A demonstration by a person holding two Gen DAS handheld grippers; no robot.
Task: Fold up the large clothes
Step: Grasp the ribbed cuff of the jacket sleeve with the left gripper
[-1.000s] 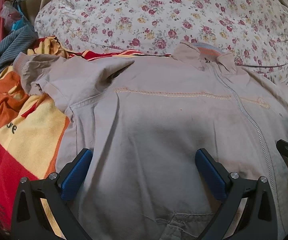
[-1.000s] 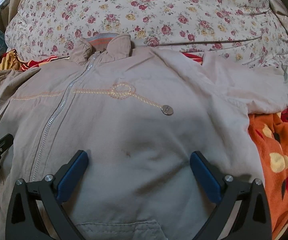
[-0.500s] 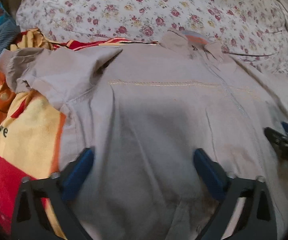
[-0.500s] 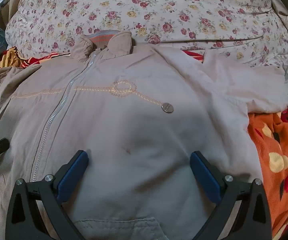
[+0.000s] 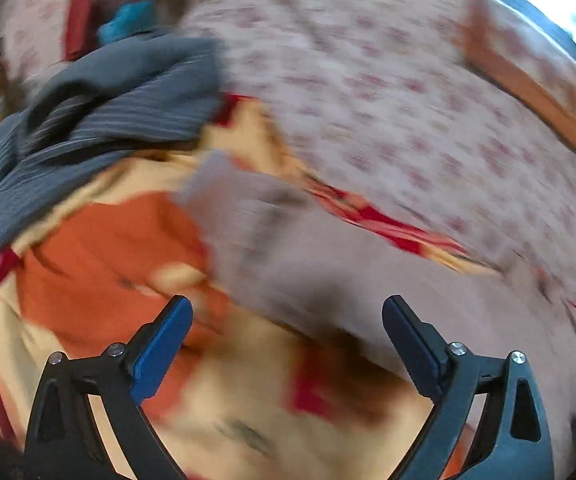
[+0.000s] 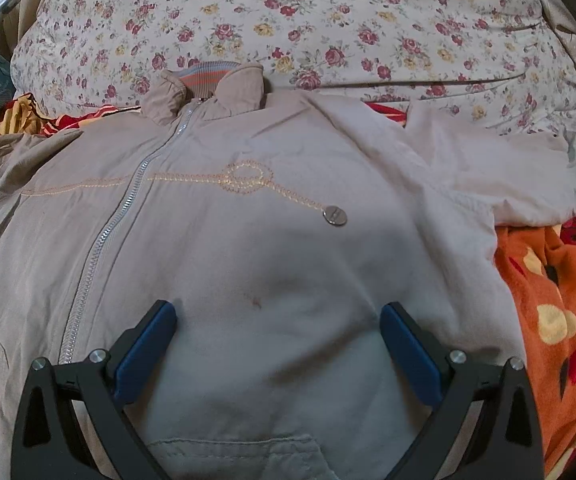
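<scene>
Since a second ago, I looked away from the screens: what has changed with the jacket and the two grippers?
The left gripper has swung off the jacket's front toward its sleeve and the orange blanket; its view is motion-blurred, its jaws are opening and nothing is between them. Nothing was grasped or released. The right gripper stayed open over the jacket, which lies flat as before.

No writing, brand mark or number can be read. Dark marks on the yellow, orange and red patterned blanket (image 5: 247,436) are too blurred, and the small round metal disc (image 6: 334,215) on the beige zip-up jacket (image 6: 247,280) is too small.
</scene>
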